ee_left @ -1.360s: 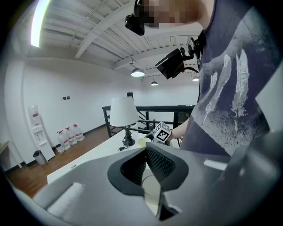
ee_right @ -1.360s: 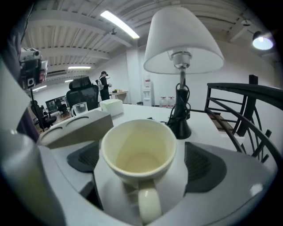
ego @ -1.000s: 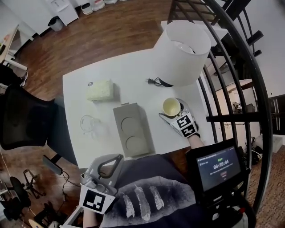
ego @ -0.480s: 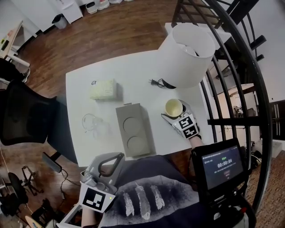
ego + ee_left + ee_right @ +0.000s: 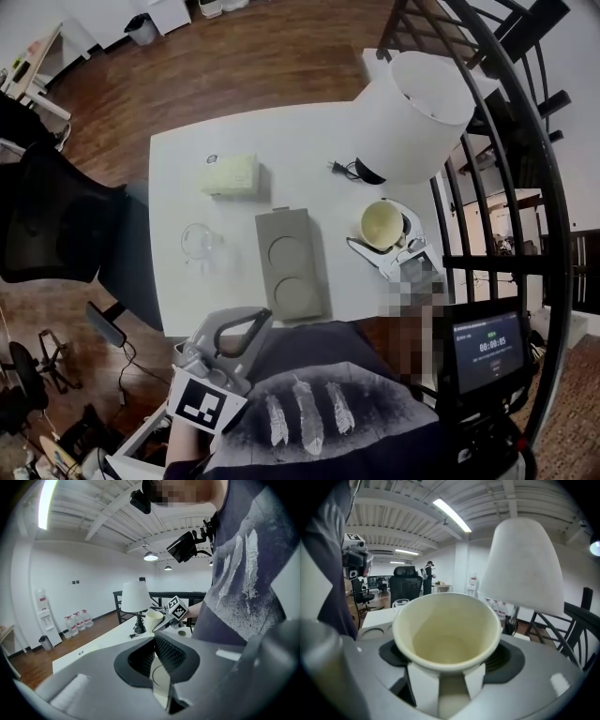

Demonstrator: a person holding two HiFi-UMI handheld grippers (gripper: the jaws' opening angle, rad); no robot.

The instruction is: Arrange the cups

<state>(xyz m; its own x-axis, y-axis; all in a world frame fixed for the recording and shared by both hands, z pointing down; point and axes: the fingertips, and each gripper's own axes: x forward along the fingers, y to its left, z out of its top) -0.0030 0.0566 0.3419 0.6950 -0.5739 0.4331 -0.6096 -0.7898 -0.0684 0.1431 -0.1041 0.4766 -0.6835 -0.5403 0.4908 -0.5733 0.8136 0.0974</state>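
Right gripper view: right hand-held gripper (image 5: 445, 681) gripped the cream cup (image 5: 445, 639), clear of the worktop (image 5: 281, 164). Head view: both recesses of the tray (image 5: 290, 262) were empty and the glass (image 5: 198, 241) stood left of it. Left hand-held gripper (image 5: 157, 667) was closed and empty. Judged early: no cup seated yet.

lampshade (image 5: 412, 117) overhanging right, bare tabletop (image 5: 300, 159) beyond tray (image 5: 289, 264)

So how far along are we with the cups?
Done: nothing is placed yet, and both round recesses of the grey tray are empty. In hand: the right gripper holds the cream cup. Left: seat it, then probably the clear glass standing left of the tray. The left gripper is shut and empty.
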